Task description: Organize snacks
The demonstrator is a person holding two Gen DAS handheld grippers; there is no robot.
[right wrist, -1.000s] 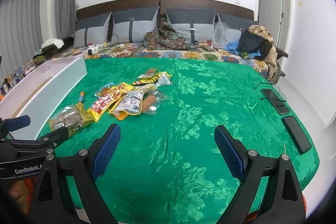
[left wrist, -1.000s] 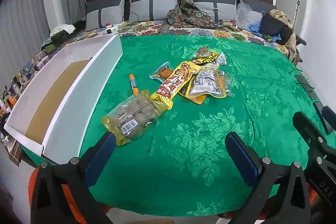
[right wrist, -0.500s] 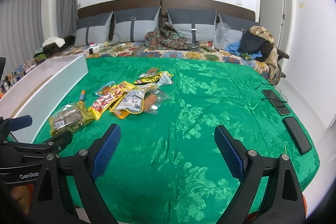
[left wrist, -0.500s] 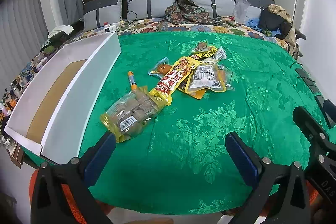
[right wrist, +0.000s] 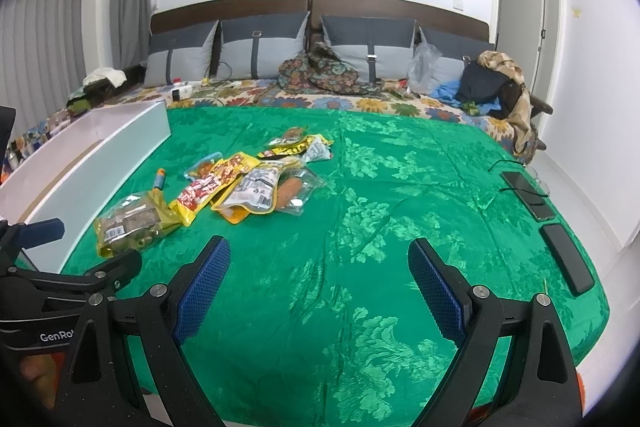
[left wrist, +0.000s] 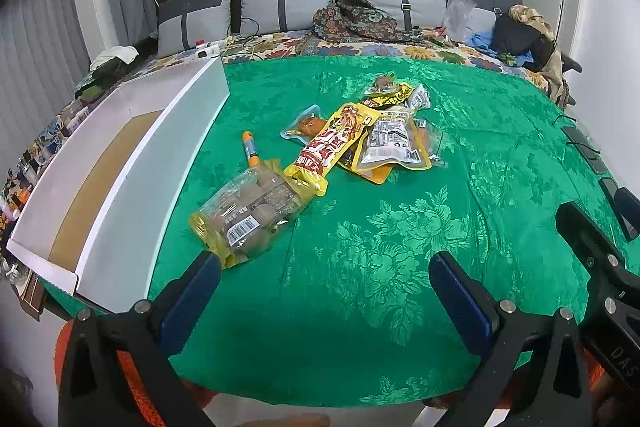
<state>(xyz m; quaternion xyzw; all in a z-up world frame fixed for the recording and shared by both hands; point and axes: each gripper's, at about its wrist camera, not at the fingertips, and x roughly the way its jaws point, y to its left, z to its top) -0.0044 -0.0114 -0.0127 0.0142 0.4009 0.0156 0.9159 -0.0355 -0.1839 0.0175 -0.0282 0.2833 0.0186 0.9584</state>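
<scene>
Several snack packets lie in a loose pile on the green bedspread [left wrist: 380,247]. Nearest is a clear yellow-edged bag of brown snacks [left wrist: 248,215] [right wrist: 128,223]. Beyond it lie a yellow and red packet [left wrist: 332,143] [right wrist: 212,183], a silver packet [left wrist: 390,143] [right wrist: 256,187] and a small orange tube [left wrist: 250,149] [right wrist: 159,179]. A long white box [left wrist: 116,167] [right wrist: 100,155] stands open at the left. My left gripper [left wrist: 324,291] is open and empty, just short of the clear bag. My right gripper [right wrist: 318,279] is open and empty over bare cloth, right of the pile.
Grey pillows [left wrist: 288,3] and a floral cloth [left wrist: 356,23] line the headboard. Dark clothes and bags [right wrist: 496,87] sit at the far right. Phones with a cable [right wrist: 528,193] lie on the bed's right edge. The bed's near edge is just under both grippers.
Both views have crept slightly forward and up toward the pile. Nothing on the bed has moved, and both grippers stay open.
</scene>
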